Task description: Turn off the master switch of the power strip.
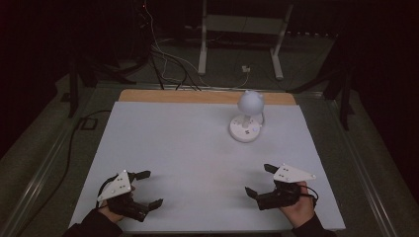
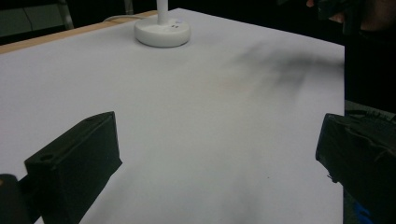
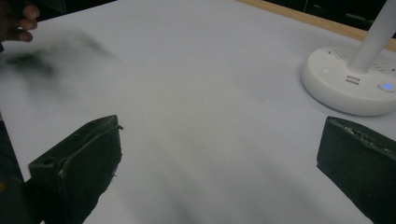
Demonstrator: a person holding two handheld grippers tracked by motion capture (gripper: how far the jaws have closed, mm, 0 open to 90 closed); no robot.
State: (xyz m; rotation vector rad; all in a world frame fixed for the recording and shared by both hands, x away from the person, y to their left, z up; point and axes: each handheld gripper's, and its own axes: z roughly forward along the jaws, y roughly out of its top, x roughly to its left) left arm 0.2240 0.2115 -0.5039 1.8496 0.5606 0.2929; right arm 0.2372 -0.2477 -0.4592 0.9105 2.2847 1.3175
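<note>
Lamp near the desk's far edge could topple if either wide-open, empty gripper, left or right, knocks its stem.

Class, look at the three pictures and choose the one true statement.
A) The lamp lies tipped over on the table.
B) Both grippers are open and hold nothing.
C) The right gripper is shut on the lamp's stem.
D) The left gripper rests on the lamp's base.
B: the left gripper and right gripper both have their jaws spread with nothing between them, well apart from the white lamp, which stands upright near the table's far edge.
</note>
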